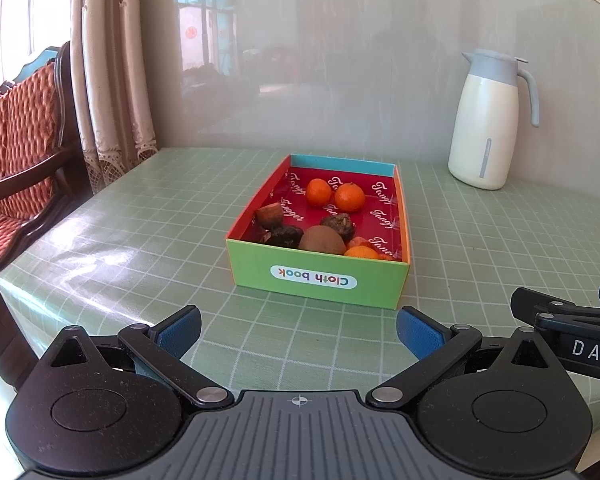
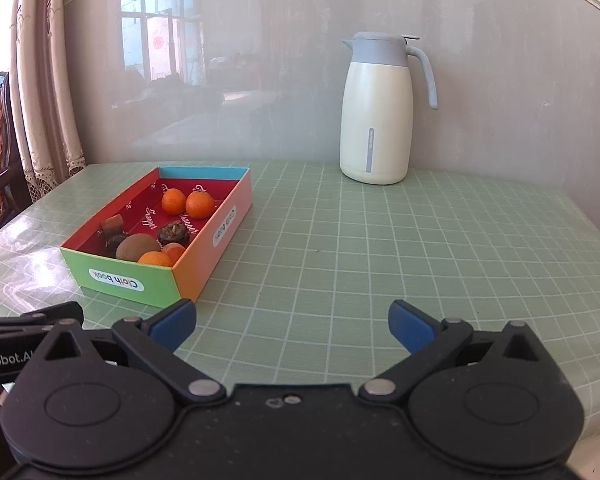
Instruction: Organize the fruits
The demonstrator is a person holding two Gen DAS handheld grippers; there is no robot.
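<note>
Both grippers spread wide and holding nothing: left gripper [image 1: 298,330] and right gripper [image 2: 292,326], hovering low over the green checked tablecloth [image 2: 360,248]. Fruit all sitting inside the "Cloth book" box [image 1: 320,278]: two tangerines [image 1: 350,197] at the far end, kiwi [image 1: 323,239] and dark dried-looking bits at the near end. Box dead ahead of the left gripper, long axis running straight away from it; off to the left and ahead for the right one. Left probably the nearer pick. Cream thermos jug [image 2: 374,120] well apart at the back.
</note>
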